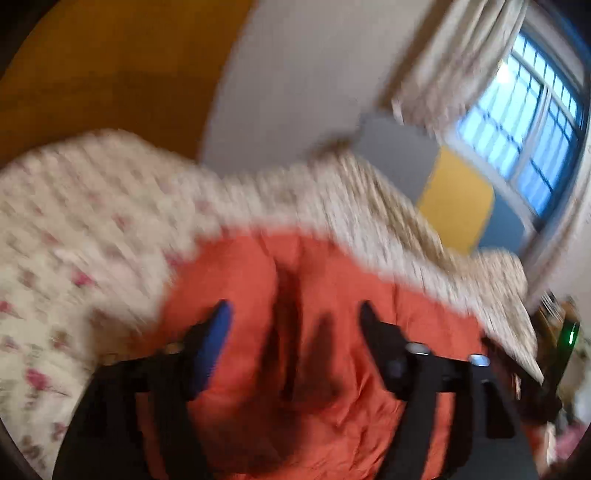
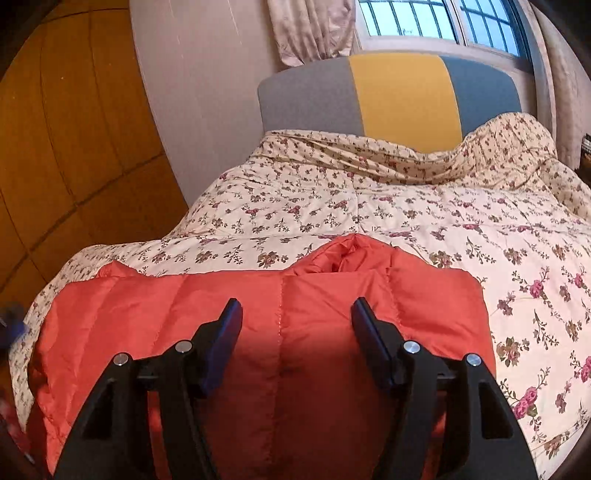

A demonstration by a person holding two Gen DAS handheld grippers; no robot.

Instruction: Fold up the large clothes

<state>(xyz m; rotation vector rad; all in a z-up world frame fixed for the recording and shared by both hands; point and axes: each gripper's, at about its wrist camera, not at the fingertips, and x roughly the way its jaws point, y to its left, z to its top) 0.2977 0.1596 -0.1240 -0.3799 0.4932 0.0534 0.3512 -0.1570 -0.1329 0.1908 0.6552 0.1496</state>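
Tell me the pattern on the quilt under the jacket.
Cream quilt with small pink and brown flower sprigs; sharpest in the right wrist view.

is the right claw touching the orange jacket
Cannot tell. The right wrist view shows the right claw open over the orange jacket, nothing pinched between its fingers, but not whether the tips rest on it.

Both cameras are sitting just behind their own fingers and looking forward and downward over a bed. The right wrist view is facing squarely up the floral quilt (image 2: pixel 406 206) toward the headboard (image 2: pixel 391 92) and window (image 2: pixel 439 22), hovering close above the orange padded jacket (image 2: pixel 280 325). The left wrist view is looking at the same jacket (image 1: pixel 295 295) from close above, but it is rolled sideways and blurred, so the quilt (image 1: pixel 74 221), headboard (image 1: pixel 454 199) and window (image 1: pixel 524 122) are slanting toward its right edge.
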